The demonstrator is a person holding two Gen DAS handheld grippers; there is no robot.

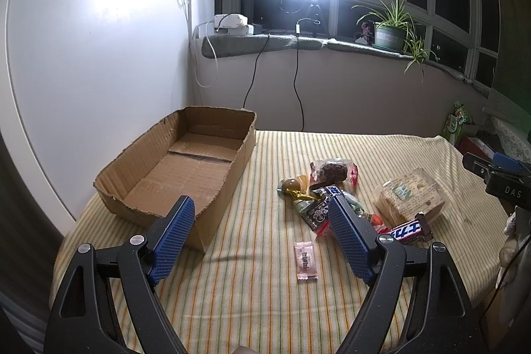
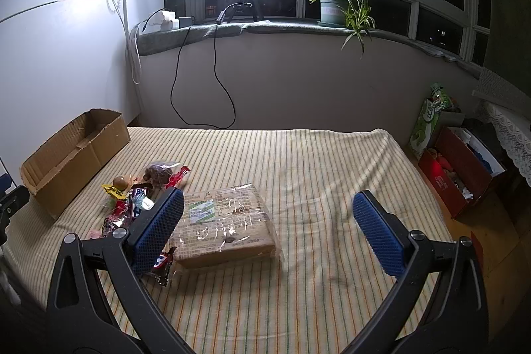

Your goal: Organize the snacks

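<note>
Cardboard box (image 1: 186,161) sat with nothing inside on striped tabletop (image 1: 252,297); snacks (image 1: 327,198) lay loose beside it. Left hand-held gripper (image 1: 262,204) and right hand-held gripper (image 2: 268,203) both gaped wide, holding nothing.

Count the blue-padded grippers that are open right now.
2: the left blue-padded gripper hangs open over the small pink wrapped candy; the right blue-padded gripper hangs open beside the clear-wrapped bread pack.

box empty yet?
Empty. The left wrist view shows the box's bare cardboard floor; the snacks all lie on the striped cloth beside it.
</note>
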